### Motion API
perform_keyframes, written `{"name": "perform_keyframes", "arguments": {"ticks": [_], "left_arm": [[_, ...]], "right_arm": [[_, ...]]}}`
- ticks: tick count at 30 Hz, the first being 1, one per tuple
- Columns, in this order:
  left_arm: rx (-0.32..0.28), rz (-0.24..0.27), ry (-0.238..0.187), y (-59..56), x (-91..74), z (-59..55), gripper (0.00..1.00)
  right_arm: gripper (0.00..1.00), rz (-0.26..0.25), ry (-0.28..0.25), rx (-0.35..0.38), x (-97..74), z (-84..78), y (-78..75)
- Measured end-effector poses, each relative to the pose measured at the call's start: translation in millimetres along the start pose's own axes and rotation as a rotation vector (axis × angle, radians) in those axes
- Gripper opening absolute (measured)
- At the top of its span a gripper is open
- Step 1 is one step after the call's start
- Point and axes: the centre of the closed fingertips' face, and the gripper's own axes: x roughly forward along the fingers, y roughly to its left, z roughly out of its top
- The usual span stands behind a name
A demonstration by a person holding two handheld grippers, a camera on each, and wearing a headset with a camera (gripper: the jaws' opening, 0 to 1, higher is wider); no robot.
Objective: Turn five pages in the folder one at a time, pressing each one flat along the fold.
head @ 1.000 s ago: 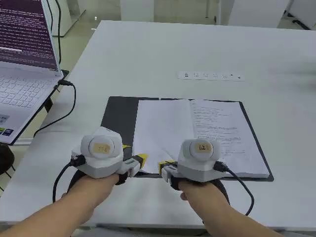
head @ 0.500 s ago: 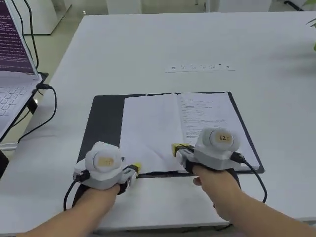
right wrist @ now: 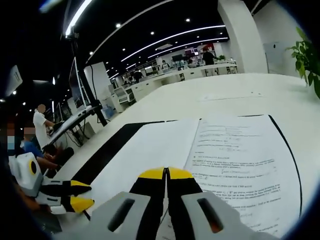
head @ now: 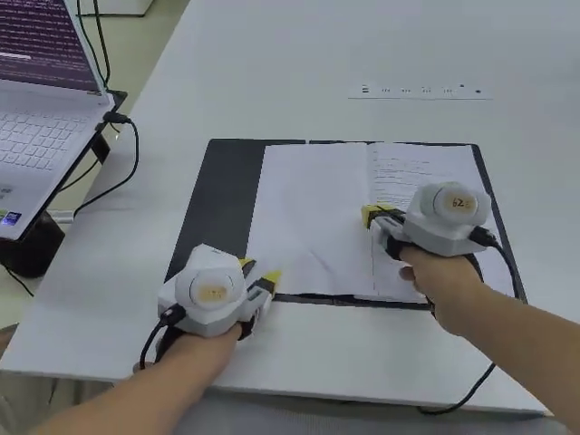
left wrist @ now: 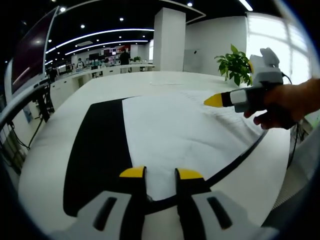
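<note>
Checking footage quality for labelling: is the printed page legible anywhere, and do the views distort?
Head view: printed page evenly lit, text too small to read. Right gripper view: lines visible, illegible, fisheye-bent folder edge. Left gripper view: blown-out brightness at right.

Folder (head: 222, 199) open; right claw (head: 375, 215) over fold (head: 370, 177), left claw (head: 258, 270) at bottom edge.

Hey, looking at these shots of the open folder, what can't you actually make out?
- Folder: head view, the turned stack is too thin to count its pages.
- Printed page: head view, text too small to read.
- Right gripper: head view, its own body hides whether the tips touch the paper.
- Laptop: head view, cut off by the left edge.
- White strip: head view, markings too small.
</note>
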Motion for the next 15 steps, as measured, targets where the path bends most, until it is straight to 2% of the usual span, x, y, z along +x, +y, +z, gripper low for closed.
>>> {"name": "perform_keyframes", "arguments": {"ticks": [2,6,7,11,15], "left_arm": [[-0.002,0.001,-0.003,0.0,0.2,-0.1,0.22],[-0.003,0.0,-0.012,0.0,0.0,-0.2,0.22],[-0.003,0.0,-0.014,-0.3,-0.4,0.3,0.22],[-0.003,0.0,-0.015,-0.1,0.2,0.3,0.22],[-0.003,0.0,-0.016,0.6,2.1,-0.1,0.22]], "right_arm": [[0.0,0.0,0.011,-0.025,8.8,-0.1,-2.8],[0.0,-0.019,0.018,-0.017,22.3,1.5,-18.1],[0.0,-0.022,0.019,-0.01,19.1,2.5,-15.5],[0.0,-0.024,0.002,-0.001,23.4,8.3,-16.9],[0.0,-0.033,-0.014,0.037,34.1,16.0,-22.9]]}}
